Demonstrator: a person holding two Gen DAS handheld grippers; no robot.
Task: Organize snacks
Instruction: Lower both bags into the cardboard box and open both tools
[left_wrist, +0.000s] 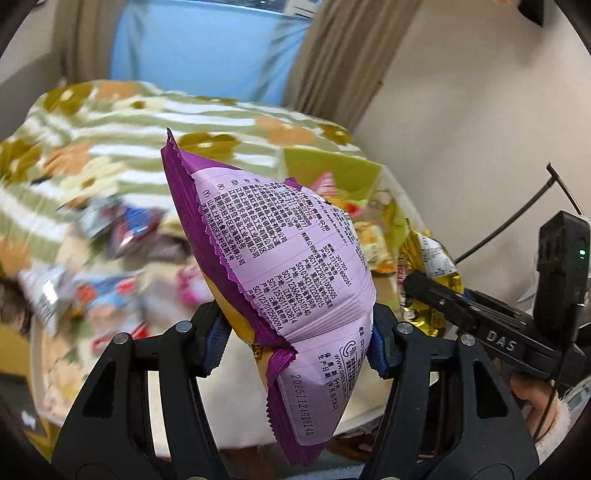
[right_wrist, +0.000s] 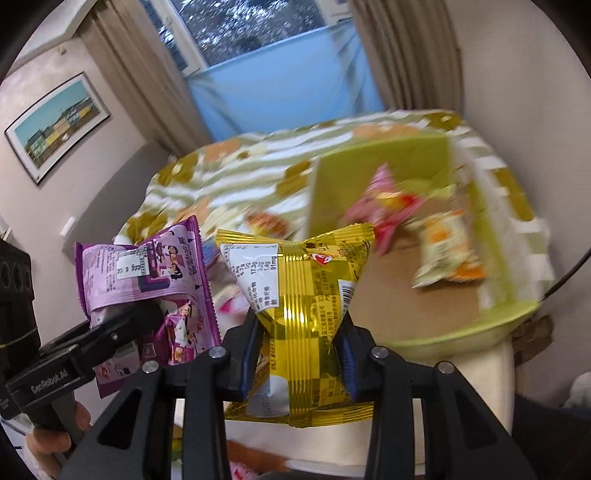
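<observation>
Puffy purple foil snack packet (left_wrist: 280, 266) pinched low in left gripper (left_wrist: 301, 343); crinkly gold foil packet (right_wrist: 306, 295) in right gripper (right_wrist: 301, 354). Probably light, slippery; best gripped mid-body.

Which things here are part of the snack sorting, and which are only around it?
Part of the job:
- purple snack packet, clamped in the left gripper
- yellow snack packet, clamped in the right gripper
- green box holding some packets
- loose snack packets on the table

Only around:
- flowered tablecloth
- curtains
- framed picture
</observation>
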